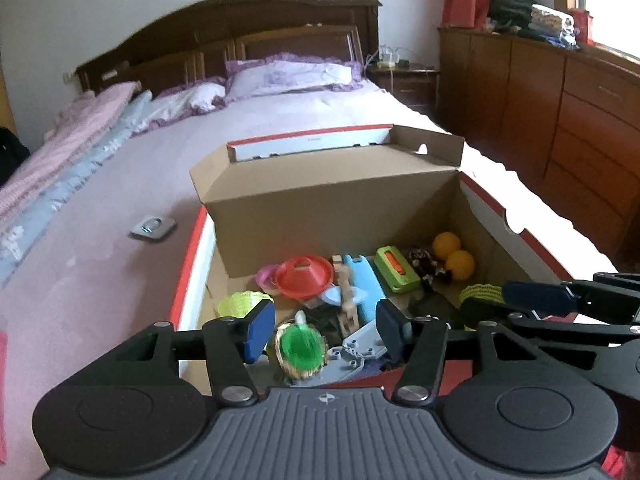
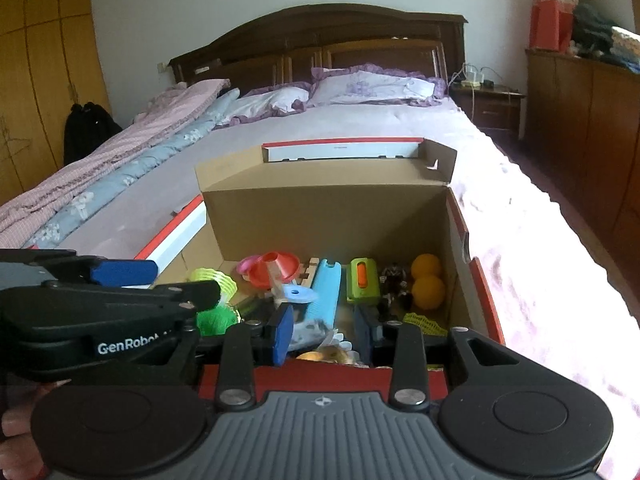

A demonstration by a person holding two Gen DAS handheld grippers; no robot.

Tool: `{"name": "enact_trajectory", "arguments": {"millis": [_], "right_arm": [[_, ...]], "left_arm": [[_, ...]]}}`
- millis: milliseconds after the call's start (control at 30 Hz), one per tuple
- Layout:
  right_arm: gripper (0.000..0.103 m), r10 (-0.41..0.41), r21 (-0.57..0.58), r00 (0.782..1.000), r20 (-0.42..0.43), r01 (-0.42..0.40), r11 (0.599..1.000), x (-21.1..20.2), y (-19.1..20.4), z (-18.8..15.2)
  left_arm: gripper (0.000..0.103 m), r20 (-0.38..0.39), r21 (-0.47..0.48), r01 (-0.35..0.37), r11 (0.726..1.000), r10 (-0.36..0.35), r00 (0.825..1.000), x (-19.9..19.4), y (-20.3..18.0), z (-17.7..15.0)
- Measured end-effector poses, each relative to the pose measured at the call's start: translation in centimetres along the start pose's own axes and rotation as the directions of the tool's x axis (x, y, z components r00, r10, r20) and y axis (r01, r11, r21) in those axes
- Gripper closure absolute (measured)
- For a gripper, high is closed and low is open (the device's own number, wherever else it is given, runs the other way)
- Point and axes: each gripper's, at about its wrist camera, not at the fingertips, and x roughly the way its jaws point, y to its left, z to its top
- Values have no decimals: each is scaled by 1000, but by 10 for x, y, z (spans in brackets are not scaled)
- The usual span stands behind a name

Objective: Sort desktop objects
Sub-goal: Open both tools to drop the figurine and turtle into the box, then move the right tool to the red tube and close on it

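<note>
Many small toys sit jumbled in the cardboard box (image 1: 332,216) on the bed (image 1: 120,208). Nearest the left gripper (image 1: 320,330) is a green fuzzy ball (image 1: 300,346), probably light and soft, squashy, so pinch across its middle. The red plastic cone (image 1: 305,276) lies further in at centre, likely stiff and light; its rim is the easy hold. The blue flat case (image 1: 358,280) beside it looks smooth, maybe slippery, so grip its long edges. Two orange balls (image 2: 428,284) at far right will roll; take one across its widest part. The green box (image 2: 363,280) lies just left of them. Left fingers (image 1: 260,330) spread, holding nothing. Right gripper (image 2: 326,334) also released, empty, over the near box edge.
</note>
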Motion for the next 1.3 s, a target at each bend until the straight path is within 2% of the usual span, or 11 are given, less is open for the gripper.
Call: {"name": "enact_trajectory", "arguments": {"millis": [67, 133, 200, 333, 467, 600, 700, 800, 1033, 1300], "right_arm": [[65, 4, 12, 1000, 10, -4, 1000, -2, -1, -2], [60, 8, 24, 1000, 29, -9, 1000, -10, -4, -3], [58, 12, 38, 999, 46, -14, 999, -20, -7, -8], [58, 21, 73, 998, 60, -25, 997, -42, -14, -26], [58, 49, 55, 997, 57, -52, 997, -62, -10, -53], [58, 99, -36, 994, -54, -101, 994, -56, 5, -87], [58, 115, -92, 981, -158, -131, 987, -38, 16, -110], [58, 125, -121, 967, -224, -155, 980, -23, 26, -127], [58, 134, -184, 952, -275, -189, 965, 6, 45, -135], [58, 132, -240, 942, -308, -211, 948, 35, 68, -127]], "left_arm": [[35, 13, -10, -6, 1000, 6, 1000, -7, 3, 0], [24, 26, -19, -12, 1000, 13, 1000, -14, 5, 0], [20, 37, -37, -14, 999, 15, 999, -21, 9, -1], [16, 24, -111, -10, 994, 13, 1000, -39, 21, -27], [14, -31, -140, -57, 989, 53, 998, -47, 28, -66], [14, -123, -139, -114, 984, 97, 988, -48, 35, -108], [14, -194, -125, -141, 982, 115, 974, -47, 40, -136], [14, -228, -118, -153, 981, 123, 966, -47, 46, -152], [14, -257, -144, -140, 980, 100, 961, -45, 55, -163], [13, -278, -167, -144, 975, 94, 956, -36, 58, -166]]}}
